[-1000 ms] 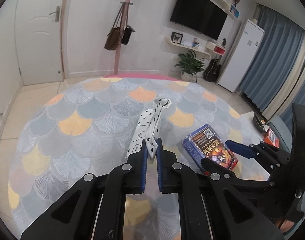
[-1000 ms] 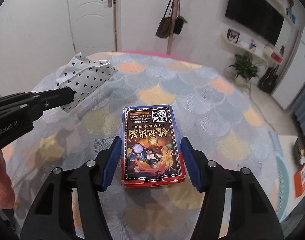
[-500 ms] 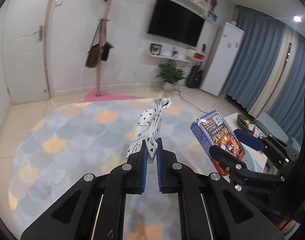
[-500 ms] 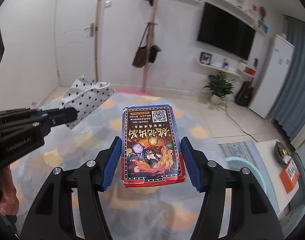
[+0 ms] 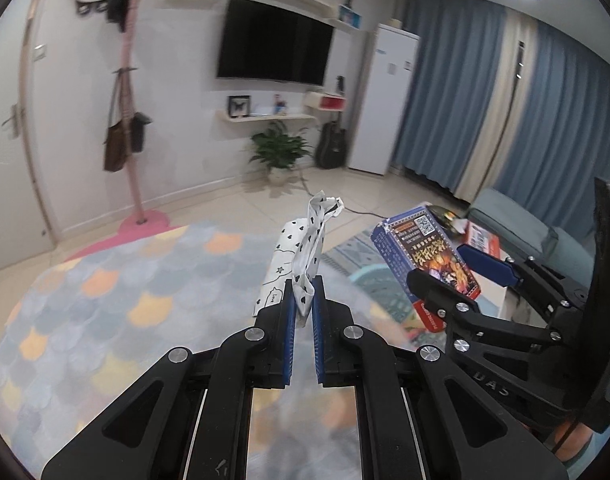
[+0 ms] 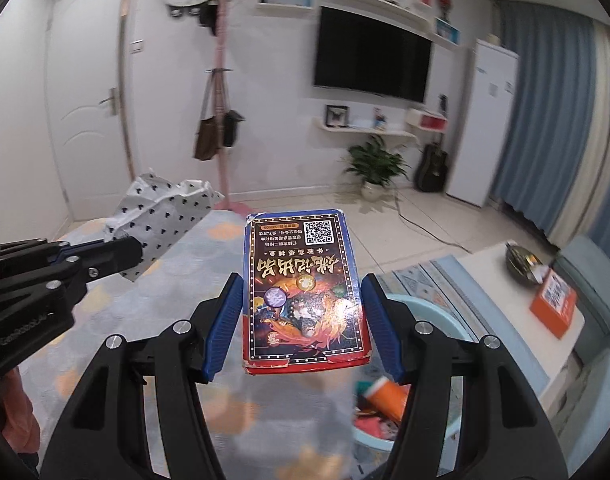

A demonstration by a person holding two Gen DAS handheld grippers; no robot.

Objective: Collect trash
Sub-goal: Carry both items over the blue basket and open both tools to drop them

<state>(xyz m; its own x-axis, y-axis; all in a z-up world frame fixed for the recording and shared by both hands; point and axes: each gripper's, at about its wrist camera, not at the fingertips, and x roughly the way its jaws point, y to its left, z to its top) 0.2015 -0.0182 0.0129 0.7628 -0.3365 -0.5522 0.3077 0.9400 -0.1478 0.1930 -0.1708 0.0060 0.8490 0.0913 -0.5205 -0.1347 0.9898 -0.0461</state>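
Note:
My left gripper (image 5: pixel 303 292) is shut on a white paper wrapper with black hearts (image 5: pixel 307 256), held in the air above the rug. The wrapper also shows in the right wrist view (image 6: pixel 161 216), with the left gripper (image 6: pixel 125 254) at the left. My right gripper (image 6: pixel 303 304) is shut on a blue and red snack box (image 6: pixel 305 292) with a QR code, held flat and lifted. The box also shows in the left wrist view (image 5: pixel 429 260), to the right of the wrapper. A light blue bin (image 6: pixel 421 312) with orange and red trash inside sits below the box.
A scalloped pastel rug (image 5: pixel 105 300) covers the floor. A white low table (image 6: pixel 517 292) with an orange box (image 6: pixel 553 304) and a dish stands at the right, next to a blue sofa. A pink coat stand (image 5: pixel 129 128), a plant (image 5: pixel 279 152) and a guitar line the far wall.
Both grippers have risen and swung to the right with their loads. The view went from the rug to the room, and the blue bin and white table came into view.

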